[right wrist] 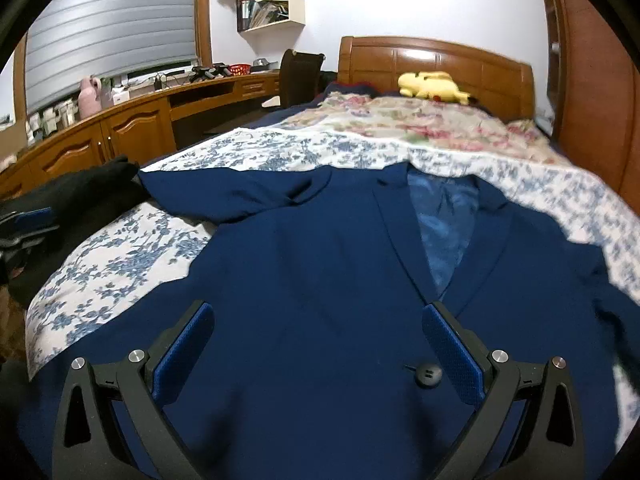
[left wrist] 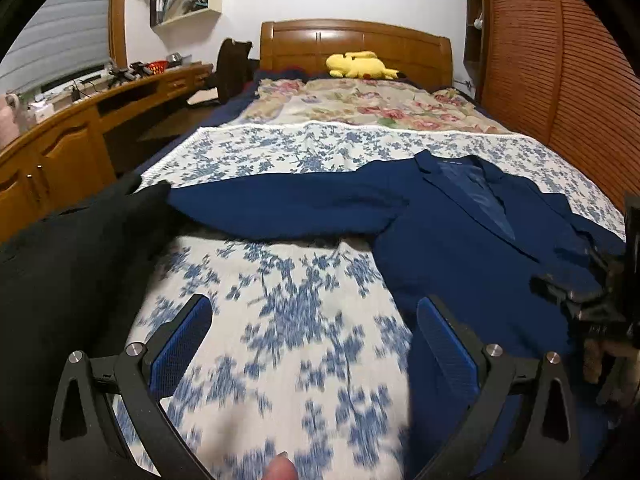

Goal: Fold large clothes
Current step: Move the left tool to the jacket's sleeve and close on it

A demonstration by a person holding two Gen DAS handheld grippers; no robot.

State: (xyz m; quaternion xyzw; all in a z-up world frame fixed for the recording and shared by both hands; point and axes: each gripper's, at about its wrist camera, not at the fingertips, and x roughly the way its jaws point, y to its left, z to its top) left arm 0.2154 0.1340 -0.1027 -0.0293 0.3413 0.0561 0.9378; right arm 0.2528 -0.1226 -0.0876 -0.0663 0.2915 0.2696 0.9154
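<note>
Fabric fills most of the left wrist view: a navy blue suit jacket (left wrist: 460,248) lies face up on the bed (left wrist: 280,340), toward its right edge, with one sleeve (left wrist: 280,212) stretched out flat toward the left edge. There the cuff comes close to a black garment (left wrist: 72,264) that is heaped at the near left corner. The left gripper (left wrist: 314,344) is wide open and holds nothing; it hangs over the bare blue-flowered bedspread, with its right finger just at the side hem of the jacket. A yellow plush toy (left wrist: 360,66) rests against the headboard, well apart from the work. In the right wrist view the jacket fills the near half of the bed, its lapels (right wrist: 404,240) open so that the shiny blue lining (right wrist: 448,232) shows, and a dark button (right wrist: 428,376) sits on the front. The right gripper (right wrist: 318,356) also is wide open and empty, just above the front panel and near the button. I judge that the cloth is soft but has some body, with stiffer shoulders and lapels, so it will drape slowly and keep a crease. The lining looks slippery, so a hold on lining alone may slide. Better places seem to be the cuff of the sleeve, the shoulder seam or the side hem, pinched through both layers.
</note>
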